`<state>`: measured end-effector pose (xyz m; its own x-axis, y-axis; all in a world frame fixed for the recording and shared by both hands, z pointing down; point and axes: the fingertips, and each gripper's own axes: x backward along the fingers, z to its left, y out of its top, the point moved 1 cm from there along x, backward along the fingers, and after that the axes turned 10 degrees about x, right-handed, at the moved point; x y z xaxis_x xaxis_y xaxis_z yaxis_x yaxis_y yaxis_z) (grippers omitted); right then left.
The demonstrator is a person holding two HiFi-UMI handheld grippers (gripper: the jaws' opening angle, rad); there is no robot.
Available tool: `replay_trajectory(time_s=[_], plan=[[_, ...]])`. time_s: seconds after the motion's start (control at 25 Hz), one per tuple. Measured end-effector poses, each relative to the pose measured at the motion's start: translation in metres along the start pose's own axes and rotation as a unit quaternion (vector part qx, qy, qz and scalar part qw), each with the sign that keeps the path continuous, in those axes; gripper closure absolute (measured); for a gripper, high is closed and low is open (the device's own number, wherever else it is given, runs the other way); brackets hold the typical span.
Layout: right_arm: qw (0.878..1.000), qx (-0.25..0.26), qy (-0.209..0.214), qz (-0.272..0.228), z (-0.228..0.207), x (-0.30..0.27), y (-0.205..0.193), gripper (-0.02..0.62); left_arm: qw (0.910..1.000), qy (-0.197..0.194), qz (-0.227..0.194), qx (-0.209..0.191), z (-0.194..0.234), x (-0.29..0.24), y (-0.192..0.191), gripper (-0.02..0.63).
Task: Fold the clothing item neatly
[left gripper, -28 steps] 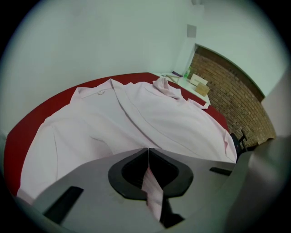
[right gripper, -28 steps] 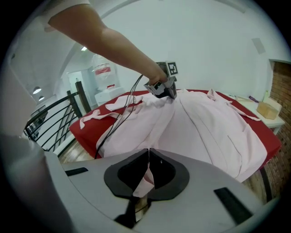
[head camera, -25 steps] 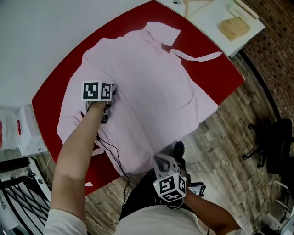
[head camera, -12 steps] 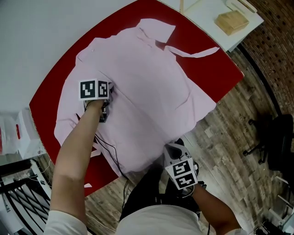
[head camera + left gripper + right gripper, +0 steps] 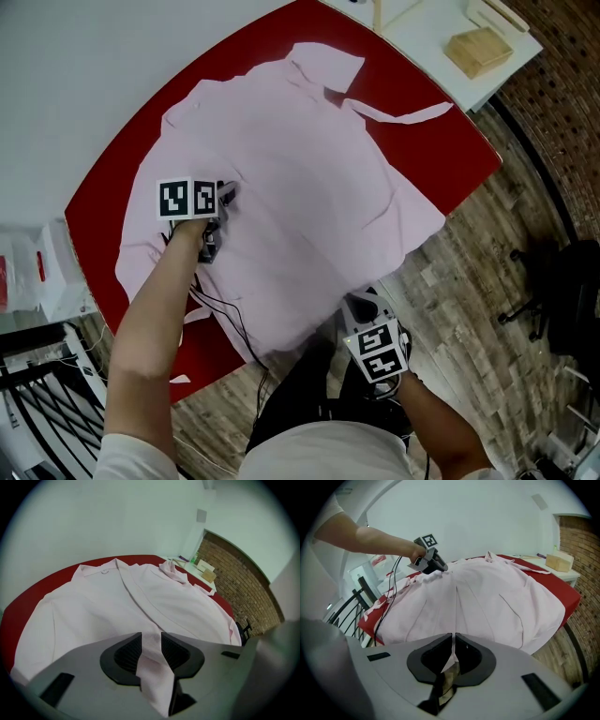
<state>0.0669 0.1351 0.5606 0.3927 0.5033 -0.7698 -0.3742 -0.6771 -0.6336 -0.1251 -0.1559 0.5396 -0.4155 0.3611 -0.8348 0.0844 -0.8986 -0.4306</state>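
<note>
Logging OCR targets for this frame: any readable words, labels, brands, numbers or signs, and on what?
No readable text anywhere.
On the left cube and right cube: square code patterns only, no letters.
On the bag: red print, too blurred to read.
On the shirt: no label shows.

Legible text: none in any view.
Left marker cube (image 5: 192, 199), on left tongs (image 5: 151, 644): black-and-white square code patterns; no characters.
Right marker cube (image 5: 377, 352), on right tongs (image 5: 453, 641): same kind of pattern.
Garment (image 5: 300, 187): no legible print.
</note>
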Motion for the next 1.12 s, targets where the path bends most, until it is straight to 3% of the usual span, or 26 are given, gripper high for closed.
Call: replay_trajectory(time_s=[0.2, 0.56, 0.68, 0.76, 0.88, 1.0, 1.12], plan=[[1.0, 0.004, -0.009, 0.004, -0.001, 0.001, 0.0, 0.572, 0.9998, -0.003, -0.016, 0.015, 0.026, 0.023, -0.008, 0.495], [0.998, 0.004, -0.049, 0.041, -0.009, 0.005, -0.015, 0.572, 0.9919, 0.082, -0.026, 0.094, 0.136, 0.051, -0.046, 0.499], [0.996, 0.046, -0.081, 0.015, -0.006, 0.015, 0.007, 0.572, 0.9895, 0.089, -0.036, 0.108, 0.156, 0.057, -0.05, 0.557], [0.995, 0.083, -0.058, -0.022, 0.018, 0.016, 0.035, 0.572, 0.9901, 0.084, -0.037, 0.106, 0.159, 0.059, -0.05, 0.574], [0.987, 0.15, 0.028, -0.058, 0.085, 0.001, 0.072, 0.572, 0.9915, 0.08, -0.033, 0.098, 0.162, 0.062, -0.05, 0.583], [0.974, 0.202, 0.097, -0.033, 0.148, -0.026, 0.074, 0.572, 0.9914, 0.08, -0.034, 0.099, 0.171, 0.067, -0.052, 0.589], [0.968, 0.217, 0.123, 0.019, 0.181, -0.048, 0.056, 0.572, 0.9921, 0.075, -0.029, 0.096, 0.175, 0.068, -0.052, 0.591]])
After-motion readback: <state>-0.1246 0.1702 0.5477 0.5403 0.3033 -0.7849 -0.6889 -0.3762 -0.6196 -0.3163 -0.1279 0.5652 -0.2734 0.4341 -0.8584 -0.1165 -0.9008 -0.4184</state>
